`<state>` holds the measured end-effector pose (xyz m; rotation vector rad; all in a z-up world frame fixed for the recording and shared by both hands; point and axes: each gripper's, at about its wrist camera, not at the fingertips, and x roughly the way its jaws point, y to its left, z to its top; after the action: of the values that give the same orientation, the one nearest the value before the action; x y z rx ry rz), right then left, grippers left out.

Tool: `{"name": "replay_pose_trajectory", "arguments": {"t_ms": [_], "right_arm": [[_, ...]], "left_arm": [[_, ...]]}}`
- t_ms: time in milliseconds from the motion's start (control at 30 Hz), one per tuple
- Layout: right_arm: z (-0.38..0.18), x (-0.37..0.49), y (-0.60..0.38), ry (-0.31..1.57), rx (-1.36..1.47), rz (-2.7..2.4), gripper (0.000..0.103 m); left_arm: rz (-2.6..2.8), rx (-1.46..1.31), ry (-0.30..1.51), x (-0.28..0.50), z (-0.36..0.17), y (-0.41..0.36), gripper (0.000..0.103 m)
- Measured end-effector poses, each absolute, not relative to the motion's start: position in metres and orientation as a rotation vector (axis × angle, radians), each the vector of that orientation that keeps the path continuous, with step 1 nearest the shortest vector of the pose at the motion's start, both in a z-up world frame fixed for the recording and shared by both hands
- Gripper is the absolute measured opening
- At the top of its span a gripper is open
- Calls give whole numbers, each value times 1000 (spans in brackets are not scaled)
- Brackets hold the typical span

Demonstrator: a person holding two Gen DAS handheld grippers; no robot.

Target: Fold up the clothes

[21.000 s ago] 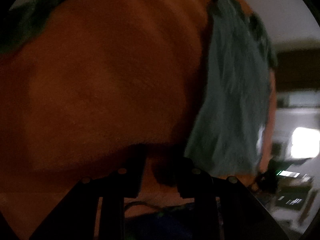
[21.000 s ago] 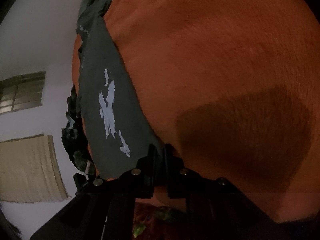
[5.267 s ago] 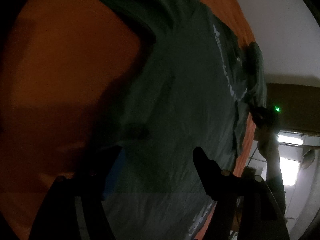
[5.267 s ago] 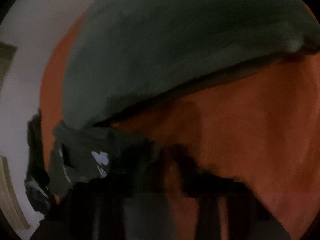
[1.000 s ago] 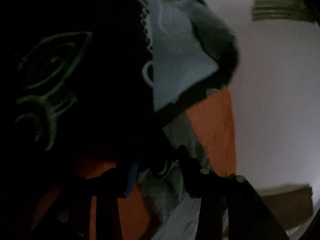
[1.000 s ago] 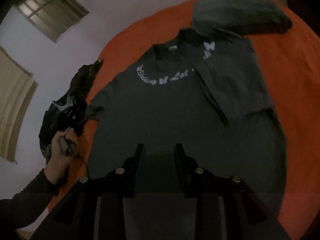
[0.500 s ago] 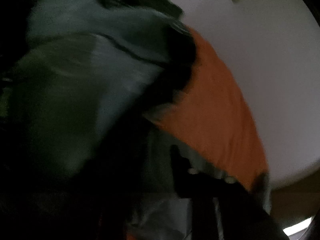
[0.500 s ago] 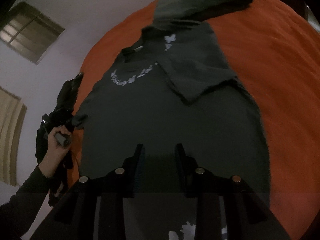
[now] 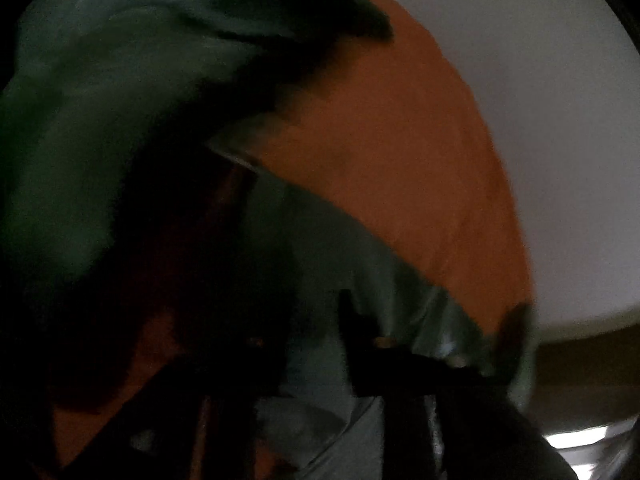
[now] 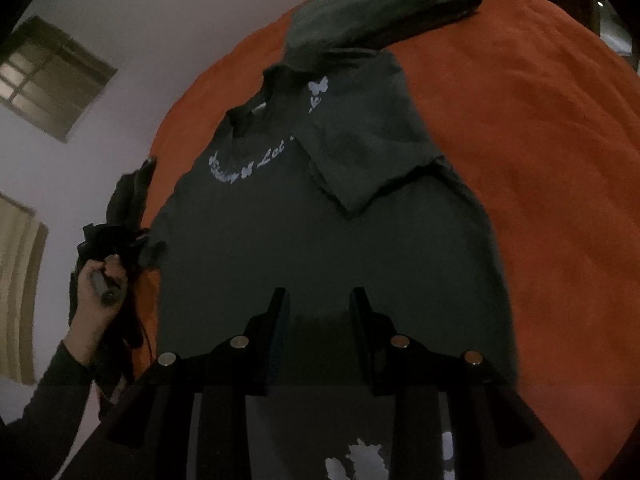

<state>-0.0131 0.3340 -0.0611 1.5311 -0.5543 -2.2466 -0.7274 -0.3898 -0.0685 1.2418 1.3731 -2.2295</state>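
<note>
A dark grey T-shirt [image 10: 304, 240] with pale lettering lies face up on an orange bed cover [image 10: 540, 160], one sleeve [image 10: 360, 152] folded in over the chest. My right gripper [image 10: 318, 312] hovers open over the shirt's lower half, nothing between its fingers. At the shirt's other sleeve [image 10: 154, 248] a hand [image 10: 92, 292] holds my left gripper. The left wrist view is dark and blurred: grey sleeve cloth [image 9: 320, 272] runs between the left gripper [image 9: 316, 320] fingers, which look shut on it, above the orange cover [image 9: 380, 160].
A folded dark green garment [image 10: 380, 4] lies beyond the shirt's collar. A heap of dark clothes [image 10: 128, 192] sits at the bed's left edge, filling the upper left of the left wrist view as dark green cloth [image 9: 100, 100]. A pale wall [image 10: 160, 40] with a window [image 10: 48, 72] stands behind.
The left gripper has swung away from the heap of printed clothes onto the shirt's sleeve. The right gripper stays open and has shifted a little over the shirt.
</note>
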Motion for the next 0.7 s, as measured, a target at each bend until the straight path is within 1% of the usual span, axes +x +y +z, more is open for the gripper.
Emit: {"name": "replay_pose_trajectory", "arguments": {"t_ms": [33, 67, 133, 233, 267, 333, 367, 467, 633, 667, 700], "right_arm": [[-64, -12, 332, -537, 1542, -2234, 30], [-66, -11, 331, -521, 1554, -2221, 30], [-73, -8, 327, -488, 1580, -2196, 30], [-85, -4, 324, -464, 1626, -2166, 30], [-89, -4, 323, -467, 1642, -2159, 30], [-98, -2, 322, -471, 1674, -2144, 30], [-100, -1, 321, -469, 1682, -2140, 30], [-103, 1, 318, -455, 1700, -2130, 30], [-108, 5, 313, -433, 1730, -2112, 30], [-110, 5, 312, -428, 1735, -2109, 31], [-111, 6, 311, -424, 1741, -2105, 36]], "left_arm": [[-2241, 1201, 1362, -720, -66, -398, 64], [-2258, 1153, 1320, -711, -63, -406, 81], [-2270, 1158, 1264, -706, -64, -412, 83], [-2242, 1322, 1250, -710, -83, -416, 82], [-2256, 1348, 1215, -711, -85, -414, 82], [-2323, 1314, 1141, -710, -83, -410, 82], [-2365, 1286, 1144, -708, -83, -408, 82], [-2532, 1214, 1330, -704, -92, -406, 82], [-2430, 1275, 1533, -695, -104, -420, 82], [-2396, 1267, 1575, -691, -104, -426, 82], [-2363, 1260, 1602, -692, -106, -429, 82]]}}
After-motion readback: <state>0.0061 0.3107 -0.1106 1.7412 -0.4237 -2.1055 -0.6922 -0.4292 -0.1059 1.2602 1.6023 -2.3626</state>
